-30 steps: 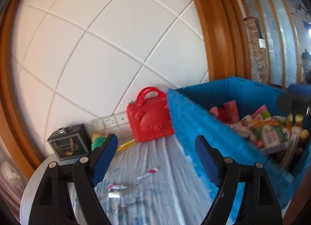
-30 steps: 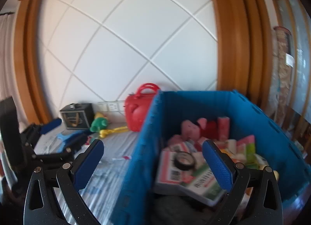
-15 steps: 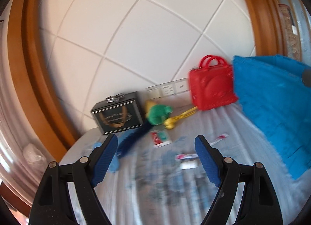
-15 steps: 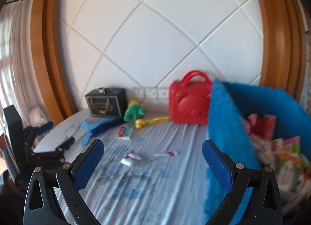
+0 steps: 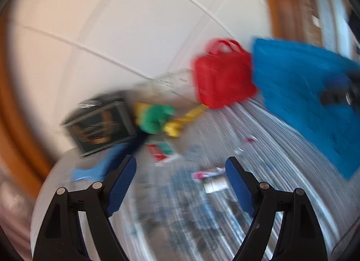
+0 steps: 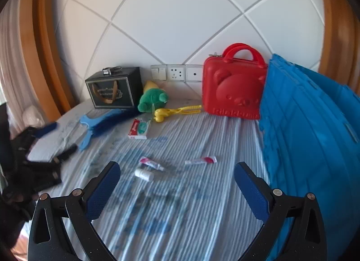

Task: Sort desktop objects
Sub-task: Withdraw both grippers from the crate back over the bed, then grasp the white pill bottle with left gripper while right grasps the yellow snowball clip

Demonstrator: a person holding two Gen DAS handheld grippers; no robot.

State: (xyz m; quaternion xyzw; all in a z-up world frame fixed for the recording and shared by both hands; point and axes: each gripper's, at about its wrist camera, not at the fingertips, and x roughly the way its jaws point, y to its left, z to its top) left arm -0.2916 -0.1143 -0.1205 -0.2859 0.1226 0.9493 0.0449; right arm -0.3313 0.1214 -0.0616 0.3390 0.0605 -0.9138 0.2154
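Right gripper: jaws wide apart, empty, above striped tablecloth. Left gripper: jaws spread, empty; view motion-blurred. Near centre: two small tubes, white bottle. Farther: toothpaste box, green plush, yellow tongs, blue brush, black box. Far right: red case touching blue crate.

**Reds, blues and stripes**

A red bear-embossed case is standing out against a blue crate. The surface is showing pale blue and white stripes. A green plush toy is sitting by yellow tongs, a black gift box with gold lettering, a blue brush, and a red-and-green toothpaste box. Both pairs of black jaws are wearing blue pads.
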